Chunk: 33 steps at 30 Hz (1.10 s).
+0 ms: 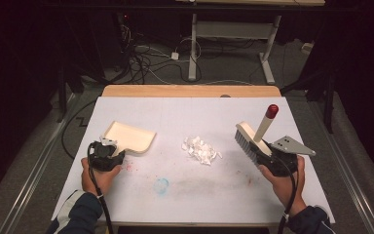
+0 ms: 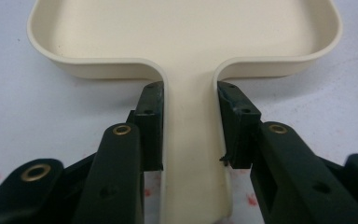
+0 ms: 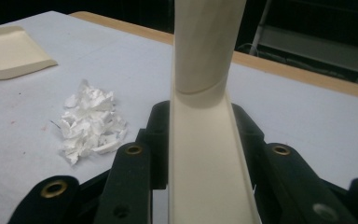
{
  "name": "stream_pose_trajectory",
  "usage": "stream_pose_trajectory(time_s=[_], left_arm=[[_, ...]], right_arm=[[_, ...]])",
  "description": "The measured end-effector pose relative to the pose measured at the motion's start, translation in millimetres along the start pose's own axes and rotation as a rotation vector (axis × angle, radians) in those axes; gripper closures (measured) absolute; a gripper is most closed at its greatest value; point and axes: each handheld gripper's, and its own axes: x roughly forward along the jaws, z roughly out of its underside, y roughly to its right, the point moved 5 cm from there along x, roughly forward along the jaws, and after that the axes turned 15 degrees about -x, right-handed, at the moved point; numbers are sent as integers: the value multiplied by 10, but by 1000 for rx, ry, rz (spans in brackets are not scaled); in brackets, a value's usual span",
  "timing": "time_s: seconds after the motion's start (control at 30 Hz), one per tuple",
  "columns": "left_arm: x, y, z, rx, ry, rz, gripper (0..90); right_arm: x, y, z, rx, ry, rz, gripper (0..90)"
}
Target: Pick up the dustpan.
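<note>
tabletop (image 1: 126, 195): paper scraps (image 1: 201, 149) unswept | your left fingers (image 2: 151, 116) clamp dustpan (image 1: 129, 136) handle | right fingers (image 3: 156, 135) clamp brush (image 1: 253, 139) | sweeping remains

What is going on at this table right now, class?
A person is set to sweep up. The left claw is shut on the handle of a cream dustpan lying flat on the table. The right claw is shut on a hand brush, held off the table with its red-tipped handle pointing up. A small pile of torn white paper scraps lies between them, untouched, apart from both tools.
</note>
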Motion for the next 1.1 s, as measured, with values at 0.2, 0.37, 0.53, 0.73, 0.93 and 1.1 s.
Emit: stream_pose_trajectory(time_s=[0.2,0.37,0.53,0.73,0.93,1.1], left_arm=[[-154,60,82,56,-5,30,639],[-280,128,166,88,-5,59,639],[-420,203,233,116,13,89,639],[-505,203,345,124,9,100,639],[-535,163,385,123,7,106,638],[-526,247,407,177,-10,126,638]], right_arm=[[268,-103,30,75,-54,65,675],[556,-339,30,52,-94,86,676],[746,-616,-108,44,-81,67,676],[908,-840,-235,20,-64,74,676],[1007,-927,-323,45,-41,43,676],[1029,-941,-362,33,-31,40,676]])
